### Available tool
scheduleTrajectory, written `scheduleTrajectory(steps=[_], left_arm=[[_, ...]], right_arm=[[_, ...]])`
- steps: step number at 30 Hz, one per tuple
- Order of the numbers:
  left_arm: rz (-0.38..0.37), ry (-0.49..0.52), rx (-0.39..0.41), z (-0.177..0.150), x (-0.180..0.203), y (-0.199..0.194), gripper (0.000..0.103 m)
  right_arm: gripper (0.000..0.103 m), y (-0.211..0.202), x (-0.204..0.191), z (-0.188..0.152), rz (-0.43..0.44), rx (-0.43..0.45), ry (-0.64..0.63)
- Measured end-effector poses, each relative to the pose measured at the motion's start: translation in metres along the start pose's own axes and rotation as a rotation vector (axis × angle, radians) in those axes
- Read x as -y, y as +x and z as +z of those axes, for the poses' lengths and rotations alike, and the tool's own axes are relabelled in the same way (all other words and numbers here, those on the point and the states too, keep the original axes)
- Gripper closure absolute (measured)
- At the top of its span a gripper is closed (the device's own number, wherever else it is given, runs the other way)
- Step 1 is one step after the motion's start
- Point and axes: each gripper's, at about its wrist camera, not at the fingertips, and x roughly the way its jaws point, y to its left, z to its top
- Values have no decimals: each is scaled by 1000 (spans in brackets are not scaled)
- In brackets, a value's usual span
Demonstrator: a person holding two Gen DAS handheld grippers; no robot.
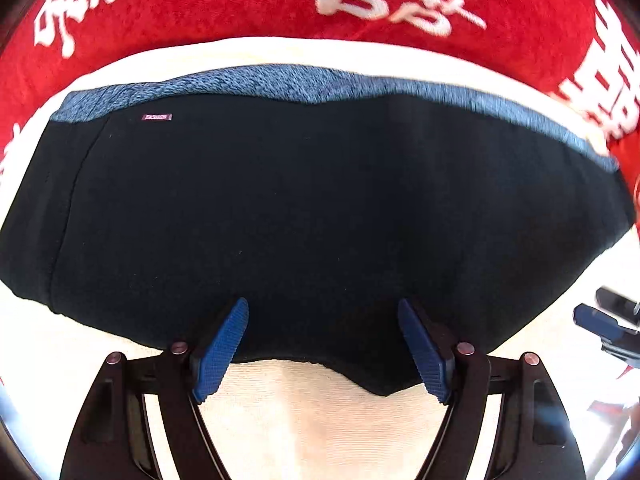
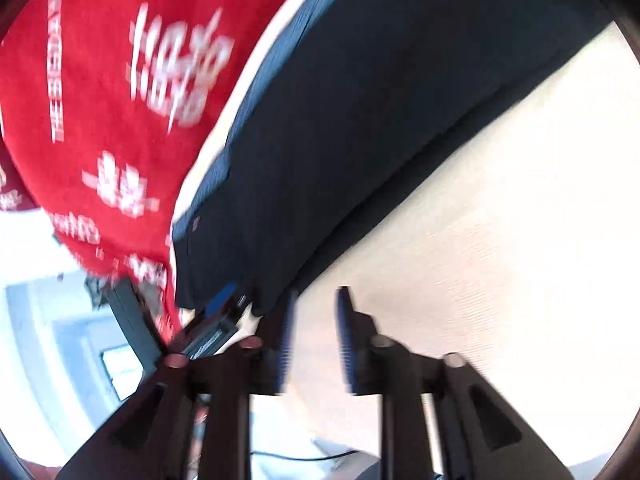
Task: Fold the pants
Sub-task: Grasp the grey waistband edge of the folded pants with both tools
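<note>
The black pants (image 1: 312,208) lie folded on a cream cloth surface (image 1: 320,420), with a blue-grey waistband (image 1: 280,84) along the far edge and a small label near the left. My left gripper (image 1: 322,306) points down over the pants' near edge, its blue pads (image 1: 222,348) wide apart and open, pinching nothing. In the blurred right wrist view the pants (image 2: 360,120) run diagonally. My right gripper (image 2: 316,300) hangs open over the bare cream surface (image 2: 500,220) just off the pants' edge, with nothing between its pads.
A red cloth with white characters (image 1: 240,4) lies beyond the pants and shows again as the red cloth (image 2: 92,112) at the left. The right gripper (image 1: 604,324) shows at the right edge, and the left gripper (image 2: 220,304) shows beside the pants' corner.
</note>
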Motion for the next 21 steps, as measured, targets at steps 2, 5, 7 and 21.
scheduleTrajectory(steps=[2, 5, 7, 21], left_arm=[[-21, -28, 15, 6, 4, -6, 25], [-34, -24, 27, 16, 21, -7, 25], [-15, 11, 11, 19, 37, 1, 25], [54, 51, 8, 17, 70, 15, 23]], right_arm=[[44, -21, 14, 19, 0, 69, 46], [61, -35, 34, 40, 26, 137, 138], [93, -36, 41, 48, 19, 146, 187], [85, -48, 8, 42, -307, 107, -60]])
